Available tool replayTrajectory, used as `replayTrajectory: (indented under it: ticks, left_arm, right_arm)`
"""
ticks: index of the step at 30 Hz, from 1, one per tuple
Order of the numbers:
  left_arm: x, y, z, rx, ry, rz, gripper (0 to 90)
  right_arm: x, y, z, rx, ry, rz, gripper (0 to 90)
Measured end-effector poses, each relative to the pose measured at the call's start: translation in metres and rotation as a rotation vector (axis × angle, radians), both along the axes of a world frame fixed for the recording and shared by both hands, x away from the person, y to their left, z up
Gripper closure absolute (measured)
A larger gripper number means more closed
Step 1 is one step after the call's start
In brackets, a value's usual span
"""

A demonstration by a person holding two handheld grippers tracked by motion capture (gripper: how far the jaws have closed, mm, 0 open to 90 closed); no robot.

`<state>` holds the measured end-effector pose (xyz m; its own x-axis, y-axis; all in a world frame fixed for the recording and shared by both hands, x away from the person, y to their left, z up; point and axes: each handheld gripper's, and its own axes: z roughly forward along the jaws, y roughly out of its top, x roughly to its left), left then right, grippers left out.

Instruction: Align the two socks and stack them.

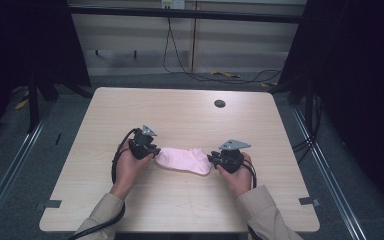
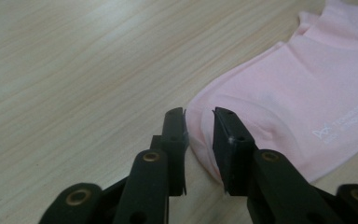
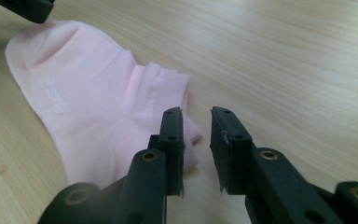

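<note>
**Pink sock lies flat between two slightly parted grippers**

A pale wooden table (image 1: 180,200) takes up the middle of the high view, its far edge toward the top of the frame and a small dark round hole (image 1: 219,103) in its upper right part. Dark curtains stand at the left and right edges of that frame, and cables trail over the grey floor (image 1: 10,165) beyond the table.

The person's two sleeved forearms come in from the bottom edge of the high view, one at lower left and one at lower right, each hand wrapped round a gripper.

A pink sock (image 1: 184,160) lies flat on the table just below the centre of the high view, stretched left to right between the two tools. In the left gripper view it fills the right half of the frame, with faint white lettering near the right edge; in the right gripper view it spreads across the left half, its cuff folds near the centre.

The left gripper (image 2: 199,122) sits at the sock's rounded end; its jaws stand a little apart, with the sock's edge in the gap and the pads not pressing on it. The right gripper (image 3: 196,122) sits at the sock's other end, its jaws likewise slightly parted, one jaw over the fabric's edge and bare table showing in the gap.
</note>
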<state>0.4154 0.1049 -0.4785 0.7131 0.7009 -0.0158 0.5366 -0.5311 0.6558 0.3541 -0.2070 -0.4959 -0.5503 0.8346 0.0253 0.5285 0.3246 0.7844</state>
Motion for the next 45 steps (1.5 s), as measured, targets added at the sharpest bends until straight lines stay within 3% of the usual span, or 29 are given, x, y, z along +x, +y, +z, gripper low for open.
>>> replayTrajectory:
  ticks: [10, 22, 31, 41, 45]
  left_arm:
    - [-0.004, 0.004, -0.005, -0.052, 0.060, 0.025, 75.5]
    - [-0.004, 0.003, -0.013, -0.041, 0.098, 0.016, 73.8]
    - [-0.004, 0.004, -0.013, -0.035, 0.105, 0.013, 74.8]
    - [-0.003, 0.007, -0.015, -0.061, 0.123, 0.027, 72.2]
    - [-0.002, 0.007, -0.015, -0.056, 0.125, 0.027, 72.3]
  right_arm:
    - [0.004, -0.001, 0.003, -0.017, -0.011, 0.015, 80.4]
    - [0.016, 0.014, -0.004, -0.055, 0.002, 0.059, 81.6]
    - [0.015, 0.010, -0.001, -0.048, -0.008, 0.040, 76.4]
    - [-0.005, 0.006, 0.000, -0.021, -0.007, 0.057, 62.0]
    - [-0.009, 0.005, 0.000, -0.032, -0.015, 0.065, 58.3]
